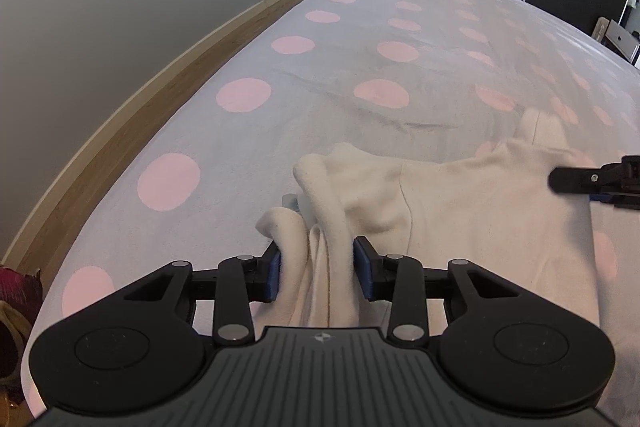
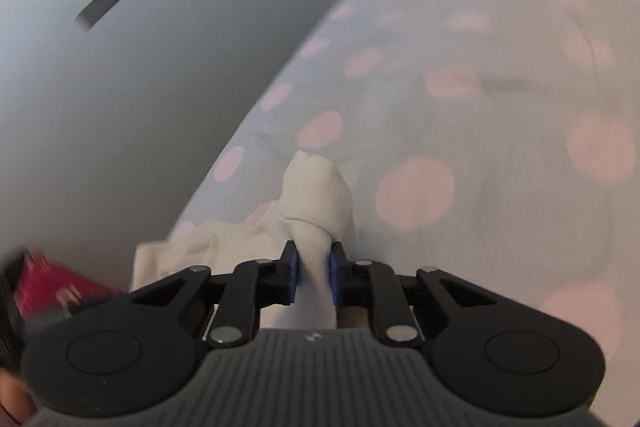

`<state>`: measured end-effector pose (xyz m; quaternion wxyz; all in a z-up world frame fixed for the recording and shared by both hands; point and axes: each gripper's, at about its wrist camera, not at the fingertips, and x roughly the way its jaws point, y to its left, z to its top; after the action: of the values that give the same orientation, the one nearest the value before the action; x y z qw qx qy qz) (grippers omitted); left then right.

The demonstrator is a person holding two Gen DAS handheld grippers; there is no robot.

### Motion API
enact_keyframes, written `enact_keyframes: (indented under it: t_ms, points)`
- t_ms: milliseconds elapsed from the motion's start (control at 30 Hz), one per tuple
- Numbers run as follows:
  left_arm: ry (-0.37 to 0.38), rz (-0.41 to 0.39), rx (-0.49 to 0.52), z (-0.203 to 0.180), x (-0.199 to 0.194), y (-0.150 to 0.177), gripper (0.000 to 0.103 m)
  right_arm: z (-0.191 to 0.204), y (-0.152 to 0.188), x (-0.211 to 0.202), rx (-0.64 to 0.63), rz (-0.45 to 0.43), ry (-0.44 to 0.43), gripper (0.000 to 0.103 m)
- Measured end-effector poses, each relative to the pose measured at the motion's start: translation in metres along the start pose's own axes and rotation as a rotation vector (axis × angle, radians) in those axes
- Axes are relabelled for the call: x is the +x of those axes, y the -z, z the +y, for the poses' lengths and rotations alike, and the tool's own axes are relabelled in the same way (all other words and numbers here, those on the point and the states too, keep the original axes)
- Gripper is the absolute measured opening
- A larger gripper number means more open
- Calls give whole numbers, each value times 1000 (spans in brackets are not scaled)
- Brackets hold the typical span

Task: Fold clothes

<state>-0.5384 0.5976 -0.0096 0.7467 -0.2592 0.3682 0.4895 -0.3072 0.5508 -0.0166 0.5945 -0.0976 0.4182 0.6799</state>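
Cream garment (image 1: 460, 203) pinched in left claw (image 1: 318, 267) and right claw (image 2: 314, 267), both angled downward

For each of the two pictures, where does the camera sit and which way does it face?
Left wrist view: sits on the left gripper, faces down along the dotted bedspread toward a door; jaws hold bunched cream garment; the right gripper shows at the edge.
Right wrist view: sits on the right gripper, faces down toward the bed edge and grey wall; jaws pinch a cream fold.
Shared: garment, bedspread.
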Motion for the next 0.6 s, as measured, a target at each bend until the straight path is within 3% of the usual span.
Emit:
enact_keyframes:
  t_ms: [67, 167, 300, 433, 600]
  points:
    - [15, 9, -20, 5, 3, -1, 34, 14, 8, 4, -143, -9, 70, 16]
    - [18, -3, 5, 7, 7, 1, 37, 19, 21, 15, -238, 10, 141, 16]
    - [-22, -28, 99, -2, 10, 7, 37, 16, 30, 29, -257, 38, 180, 17]
    - [-26, -58, 100, -4, 6, 9, 40, 18, 30, 20, -246, 42, 204, 23]
    - [-62, -120, 129, -4, -24, 7, 41, 31, 31, -14, -305, -55, 244, 35]
